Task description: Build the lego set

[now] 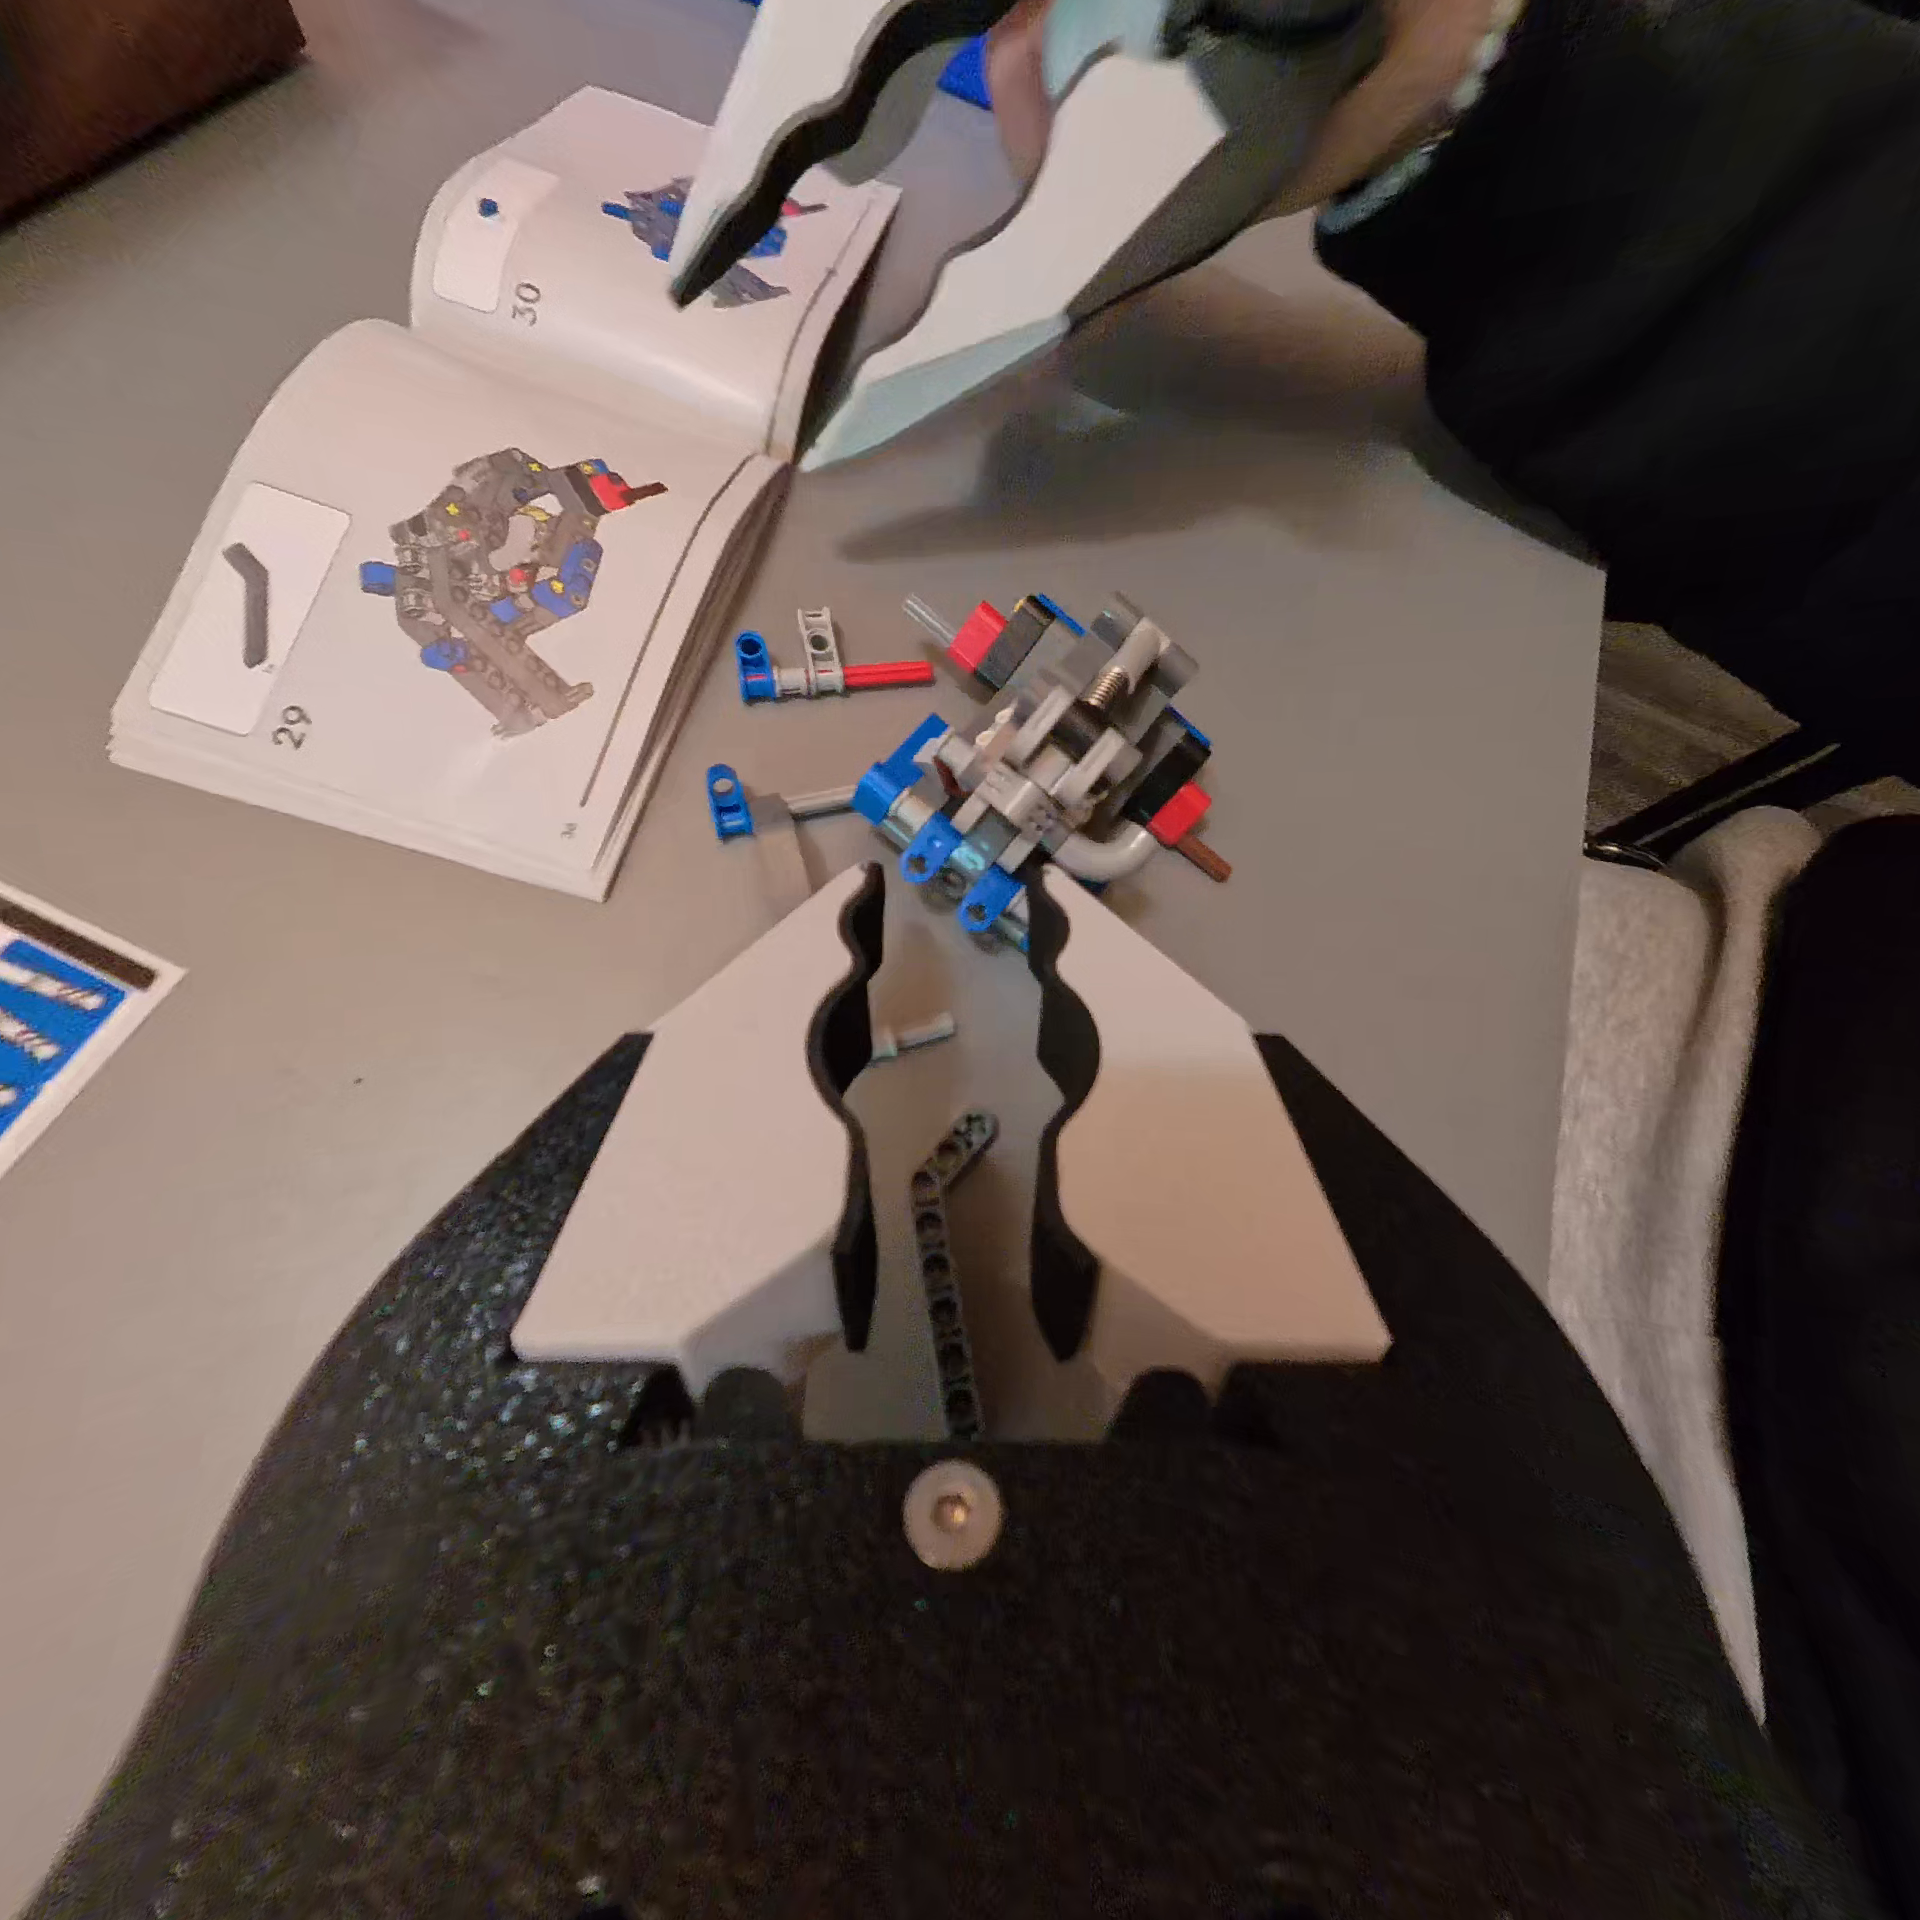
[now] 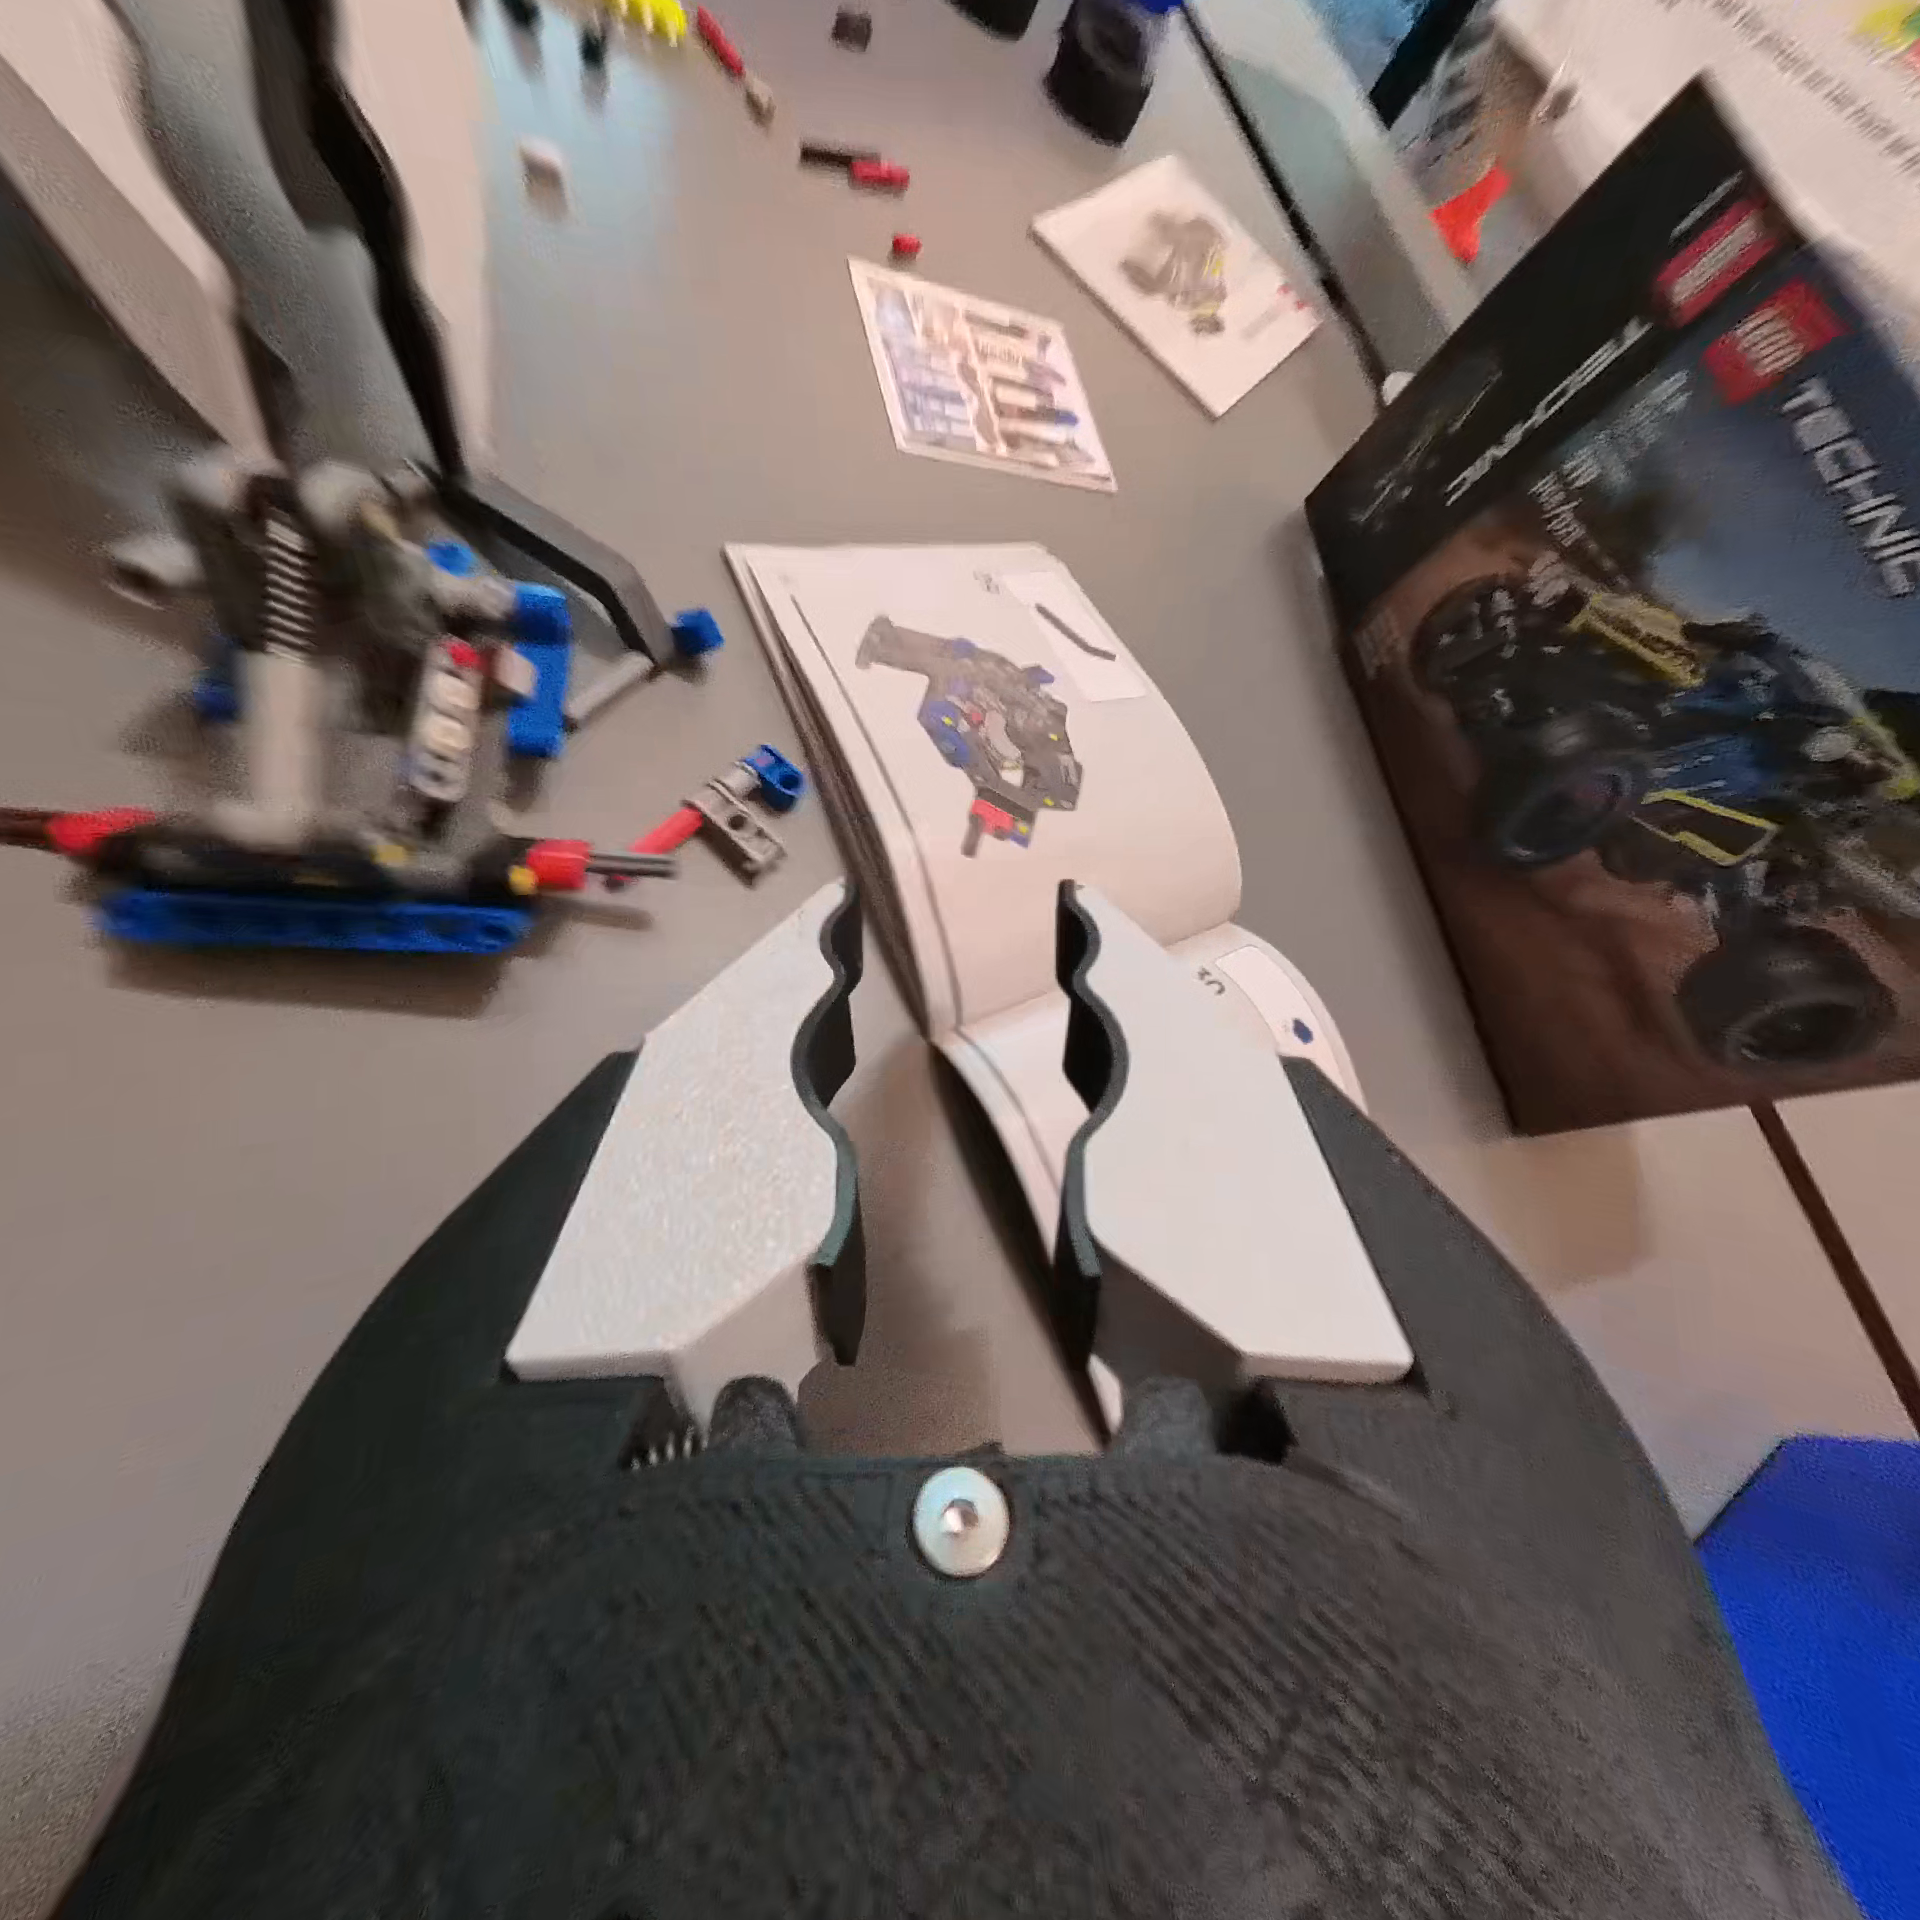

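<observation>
The partly built Lego model [image 1: 1049,748], grey, blue, black and red, lies on the grey table just beyond my left gripper [image 1: 956,894], which is open and empty. A dark bent beam [image 1: 951,1247] and a small light grey pin [image 1: 920,1034] lie on the table between its fingers. A small blue, grey and red axle piece [image 1: 821,670] and a blue connector on a grey axle [image 1: 743,800] lie left of the model. My right gripper [image 2: 956,904] is open and empty over the open instruction booklet [image 2: 997,748]. The model [image 2: 343,675] is blurred at its left.
The booklet [image 1: 416,603] lies open left of the model, with the right gripper [image 1: 748,374] above its far page. A sticker sheet [image 2: 977,374], a second booklet [image 2: 1174,281] and the set's box [image 2: 1621,623] lie beyond. Loose pieces [image 2: 852,166] are scattered at the far side. The grippers' ends are close to 12 cm from one another.
</observation>
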`<state>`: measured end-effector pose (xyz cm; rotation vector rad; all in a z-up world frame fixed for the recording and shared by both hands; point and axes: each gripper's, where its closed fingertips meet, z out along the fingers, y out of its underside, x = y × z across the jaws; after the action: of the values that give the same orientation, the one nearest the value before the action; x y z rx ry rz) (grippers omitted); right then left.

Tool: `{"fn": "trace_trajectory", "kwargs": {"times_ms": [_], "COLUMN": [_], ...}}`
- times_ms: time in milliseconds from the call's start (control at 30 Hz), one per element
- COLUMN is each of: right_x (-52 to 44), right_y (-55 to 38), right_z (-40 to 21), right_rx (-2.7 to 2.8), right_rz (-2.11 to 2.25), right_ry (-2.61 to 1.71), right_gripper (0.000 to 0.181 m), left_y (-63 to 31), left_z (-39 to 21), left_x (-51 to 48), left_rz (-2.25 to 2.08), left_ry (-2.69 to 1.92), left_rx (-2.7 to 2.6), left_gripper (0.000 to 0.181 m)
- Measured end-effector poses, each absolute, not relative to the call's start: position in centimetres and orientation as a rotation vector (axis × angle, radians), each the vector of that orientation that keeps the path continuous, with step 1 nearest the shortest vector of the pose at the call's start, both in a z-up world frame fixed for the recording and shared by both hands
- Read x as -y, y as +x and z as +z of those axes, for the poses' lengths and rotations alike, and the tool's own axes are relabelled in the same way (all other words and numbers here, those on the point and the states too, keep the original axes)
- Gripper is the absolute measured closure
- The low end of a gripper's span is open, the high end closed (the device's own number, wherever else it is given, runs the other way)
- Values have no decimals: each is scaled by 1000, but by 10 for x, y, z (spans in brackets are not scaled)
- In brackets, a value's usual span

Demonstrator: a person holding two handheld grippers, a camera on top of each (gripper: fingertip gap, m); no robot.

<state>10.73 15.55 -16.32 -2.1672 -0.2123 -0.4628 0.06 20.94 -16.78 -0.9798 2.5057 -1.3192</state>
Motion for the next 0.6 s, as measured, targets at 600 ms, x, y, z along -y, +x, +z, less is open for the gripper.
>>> {"fn": "trace_trajectory", "kwargs": {"times_ms": [600], "right_x": [-157], "right_y": [121], "right_z": [-189], "right_rx": [275], "right_rz": [-259], "right_ry": [-2263], "right_gripper": [181], "left_y": [91], "left_z": [-162], "left_x": [-229], "left_rz": [-1026], "left_ry": [-644], "left_rx": [-2527], "left_gripper": [143]}}
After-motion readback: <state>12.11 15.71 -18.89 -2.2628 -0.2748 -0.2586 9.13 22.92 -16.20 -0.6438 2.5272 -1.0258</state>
